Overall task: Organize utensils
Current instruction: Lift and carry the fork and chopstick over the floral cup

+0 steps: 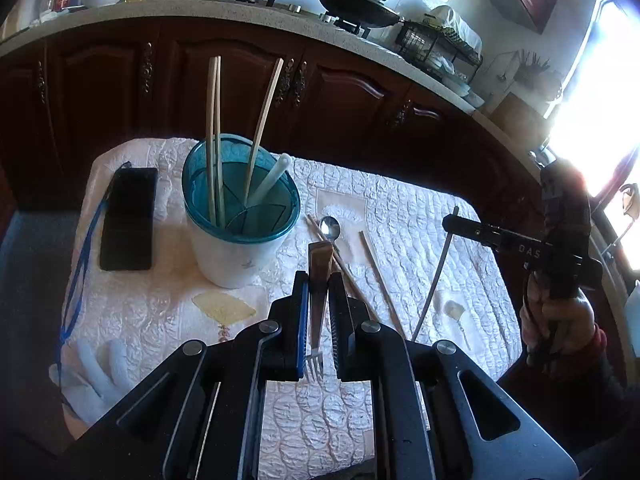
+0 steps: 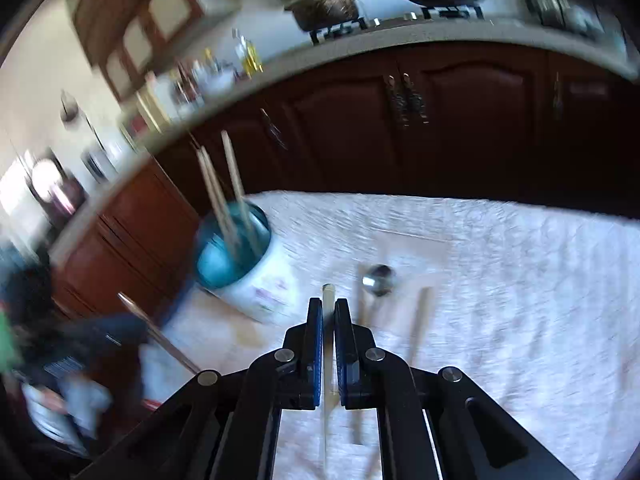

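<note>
A fork (image 1: pixel 318 304) with a wooden handle is clamped between the fingers of the left hand-held gripper (image 1: pixel 319 300), tines toward the camera, at lower centre of the left wrist view. A thin chopstick (image 2: pixel 328 344) is pinched by the right hand-held gripper (image 2: pixel 328 320), its jaws nearly closed on it. The teal-rimmed holder (image 1: pixel 240 216), already containing chopsticks (image 1: pixel 214 136), stands at centre left, just beyond the fork. On the quilted tabletop (image 1: pixel 400 200), a spoon (image 1: pixel 330 227) and loose chopsticks (image 1: pixel 378 276) lie right of the holder; a phone (image 1: pixel 128 218) lies to its left.
</note>
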The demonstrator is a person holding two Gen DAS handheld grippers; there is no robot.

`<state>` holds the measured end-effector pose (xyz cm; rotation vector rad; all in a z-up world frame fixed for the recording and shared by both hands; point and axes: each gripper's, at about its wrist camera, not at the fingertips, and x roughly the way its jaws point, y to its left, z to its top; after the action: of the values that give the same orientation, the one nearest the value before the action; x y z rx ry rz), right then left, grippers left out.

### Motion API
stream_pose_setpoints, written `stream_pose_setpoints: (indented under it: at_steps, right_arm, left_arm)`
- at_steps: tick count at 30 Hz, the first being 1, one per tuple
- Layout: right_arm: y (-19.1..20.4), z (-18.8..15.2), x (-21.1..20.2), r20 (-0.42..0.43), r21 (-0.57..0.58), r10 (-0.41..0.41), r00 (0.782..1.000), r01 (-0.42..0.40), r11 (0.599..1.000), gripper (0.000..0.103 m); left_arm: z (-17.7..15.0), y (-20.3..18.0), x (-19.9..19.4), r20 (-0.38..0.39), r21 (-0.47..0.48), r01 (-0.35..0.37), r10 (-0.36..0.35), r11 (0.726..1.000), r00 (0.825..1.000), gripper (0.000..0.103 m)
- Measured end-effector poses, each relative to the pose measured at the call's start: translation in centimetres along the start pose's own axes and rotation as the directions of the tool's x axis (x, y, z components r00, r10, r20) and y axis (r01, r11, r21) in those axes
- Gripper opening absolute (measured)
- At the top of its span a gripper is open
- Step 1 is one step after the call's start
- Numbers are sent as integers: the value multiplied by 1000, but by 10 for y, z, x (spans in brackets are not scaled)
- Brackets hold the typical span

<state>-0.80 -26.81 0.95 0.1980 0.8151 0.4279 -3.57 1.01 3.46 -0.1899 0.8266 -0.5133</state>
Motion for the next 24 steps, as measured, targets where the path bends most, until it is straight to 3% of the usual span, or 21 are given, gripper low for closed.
stream_pose_setpoints:
  at_steps: [8, 14, 18, 24]
  right_arm:
    - [21, 18, -17, 59, -61, 35, 998, -31, 998, 5]
    - [40, 52, -32, 137, -82, 87, 987, -76, 994, 5]
    - [61, 79, -43, 203, -119, 118, 972, -95, 988, 5]
    - [92, 115, -42, 303, -135, 118, 946, -80, 988, 5]
  left_arm:
    - [16, -2, -20, 37, 4, 4, -4, 1000, 999, 9]
    - [45, 0, -49, 106, 9, -7, 6, 1000, 994, 9]
    - [70, 2, -72, 177, 13, -34, 31, 999, 984, 9]
    - [106, 7, -83, 276, 21, -131, 120, 991, 954, 9]
